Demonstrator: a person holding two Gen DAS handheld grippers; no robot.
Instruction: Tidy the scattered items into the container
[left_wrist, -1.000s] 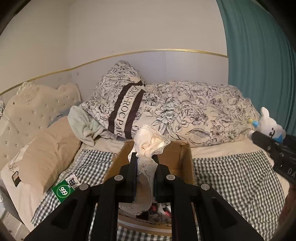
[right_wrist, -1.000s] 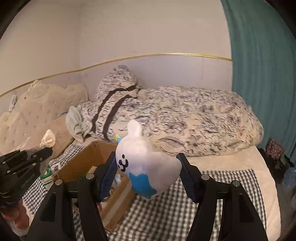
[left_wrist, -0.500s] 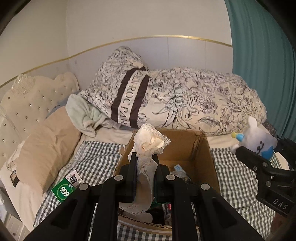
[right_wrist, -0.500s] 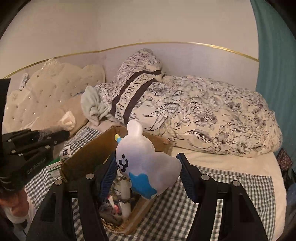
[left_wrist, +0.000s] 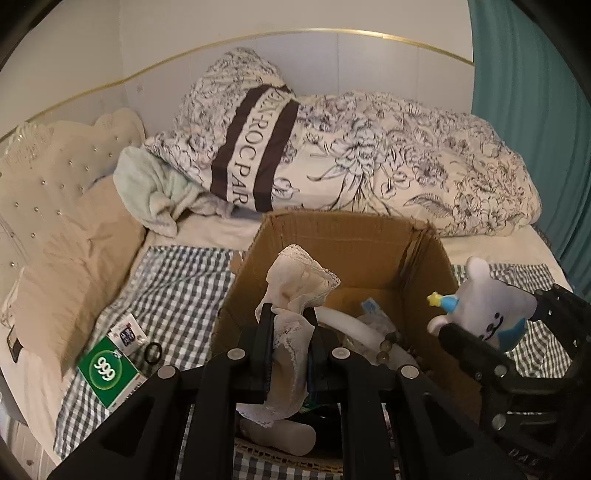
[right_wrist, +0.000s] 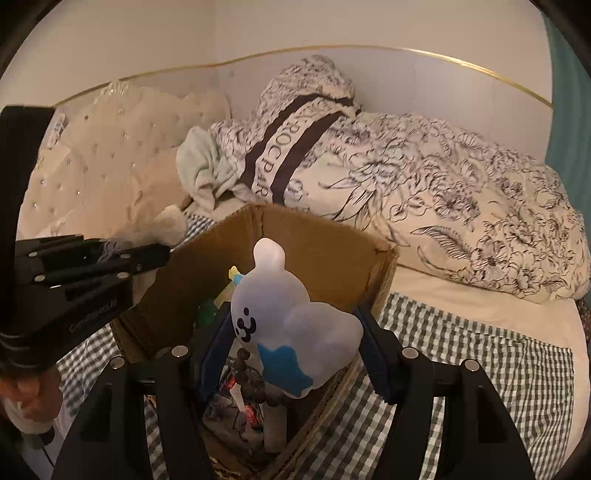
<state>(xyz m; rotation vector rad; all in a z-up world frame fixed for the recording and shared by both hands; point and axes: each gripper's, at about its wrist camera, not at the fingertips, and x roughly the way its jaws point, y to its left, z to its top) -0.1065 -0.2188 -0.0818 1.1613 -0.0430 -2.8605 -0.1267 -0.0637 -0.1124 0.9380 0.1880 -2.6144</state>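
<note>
Over the cardboard box (left_wrist: 369, 236) of clutter, the left gripper (left_wrist: 288, 343) pinches a lace cloth (left_wrist: 295, 280); the right gripper (right_wrist: 295, 347) clamps a plush toy (right_wrist: 291, 325) between half-spread fingers.

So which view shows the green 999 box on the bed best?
The left wrist view. The green 999 box lies in full sight on the checked blanket, left of the cardboard box, label readable. In the right wrist view the left gripper covers that area, so it does not show.
</note>
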